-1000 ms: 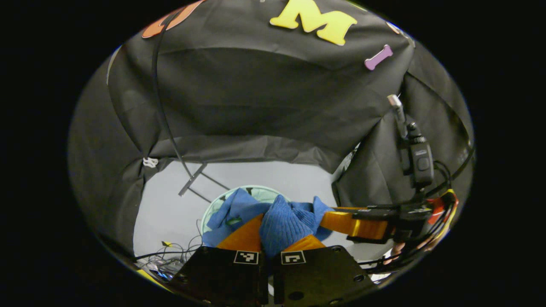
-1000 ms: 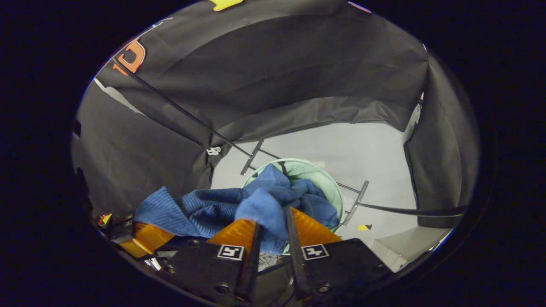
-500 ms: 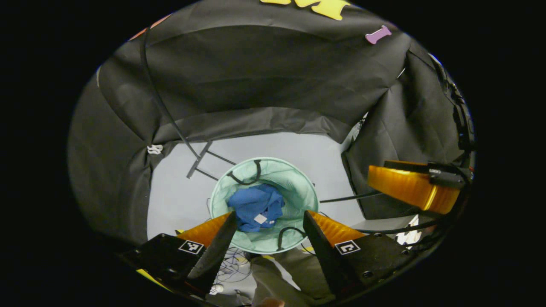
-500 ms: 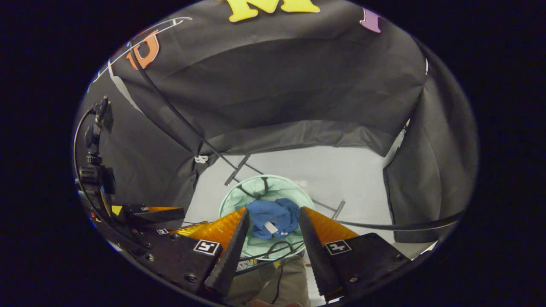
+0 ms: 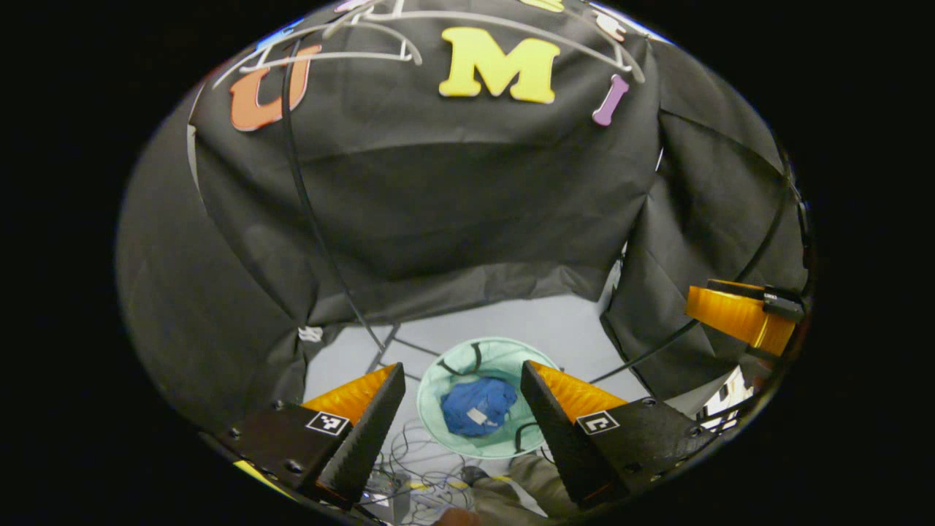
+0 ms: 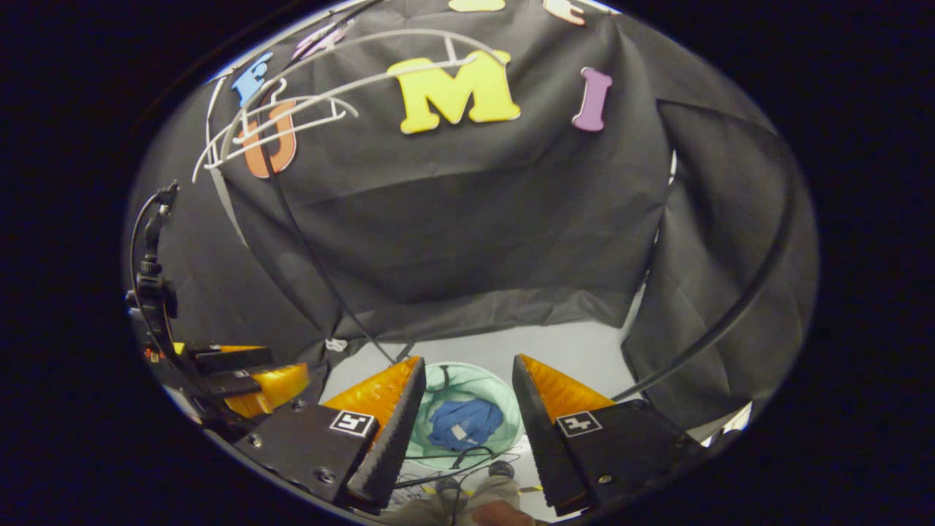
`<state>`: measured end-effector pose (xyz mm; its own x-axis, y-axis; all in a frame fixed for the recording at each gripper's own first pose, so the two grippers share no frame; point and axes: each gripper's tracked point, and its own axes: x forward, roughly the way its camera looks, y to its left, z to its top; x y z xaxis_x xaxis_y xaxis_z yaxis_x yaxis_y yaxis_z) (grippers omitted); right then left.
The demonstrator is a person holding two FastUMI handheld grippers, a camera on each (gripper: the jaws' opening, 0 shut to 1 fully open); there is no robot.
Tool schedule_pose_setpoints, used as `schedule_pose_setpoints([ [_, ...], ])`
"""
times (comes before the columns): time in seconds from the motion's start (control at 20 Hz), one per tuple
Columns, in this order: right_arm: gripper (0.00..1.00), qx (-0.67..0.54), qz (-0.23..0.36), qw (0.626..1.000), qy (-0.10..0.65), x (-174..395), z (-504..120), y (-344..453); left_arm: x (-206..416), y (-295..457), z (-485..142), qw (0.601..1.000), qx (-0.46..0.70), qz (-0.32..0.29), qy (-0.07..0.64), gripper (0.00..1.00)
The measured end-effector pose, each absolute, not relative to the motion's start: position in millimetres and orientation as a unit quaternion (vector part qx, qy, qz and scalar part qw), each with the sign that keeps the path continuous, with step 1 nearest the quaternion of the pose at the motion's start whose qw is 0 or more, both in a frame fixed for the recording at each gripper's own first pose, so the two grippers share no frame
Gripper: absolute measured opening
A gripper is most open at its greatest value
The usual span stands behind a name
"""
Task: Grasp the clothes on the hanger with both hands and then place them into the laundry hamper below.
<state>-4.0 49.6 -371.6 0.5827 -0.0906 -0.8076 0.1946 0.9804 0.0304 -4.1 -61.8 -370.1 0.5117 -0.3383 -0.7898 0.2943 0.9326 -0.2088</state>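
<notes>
**Floor under the grippers**

I see the pale grey floor (image 5: 511, 321) far below my left gripper (image 5: 463, 398). On it stands the green laundry hamper (image 5: 438, 380), framed between the fingers, with a tangle of cables (image 5: 409, 467) just nearer me and thin black rack feet (image 5: 387, 347) beyond.

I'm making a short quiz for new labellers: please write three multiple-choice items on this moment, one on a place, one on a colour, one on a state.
1. Where is the garment?
A. in the hamper
B. on the hanger
C. between the left claw's fingers

2. What colour is the garment?
A. red
B. blue
C. white

3. How do both claws stand?
A. shut on cloth
B. shut, holding nothing
C. open, holding nothing

Key: 1 A, it lies bunched inside the green hamper. 2 B, it shows blue in both views. 3 C, a wide gap parts the fingers of the left claw and the right claw.
</notes>
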Motion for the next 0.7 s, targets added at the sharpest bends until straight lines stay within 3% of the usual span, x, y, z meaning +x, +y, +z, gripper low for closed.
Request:
schedule_pose_setpoints([
  [0.5, 0.77, 0.024, -0.085, 0.953, 0.291, -32.5, -228.0, 20.1, -14.2, -17.2, -196.6, 0.955, -0.028, -0.132, 0.265, 1.00],
  [0.6, 0.77, 0.018, -0.071, 0.960, 0.269, -48.0, -202.7, 14.0, -31.3, -19.7, -153.8, 0.966, -0.028, -0.122, 0.224, 0.92],
  [0.7, 0.80, 0.013, -0.056, 0.968, 0.243, -66.2, -174.0, 8.3, -46.6, -22.6, -114.7, 0.977, -0.035, -0.111, 0.181, 0.92],
])
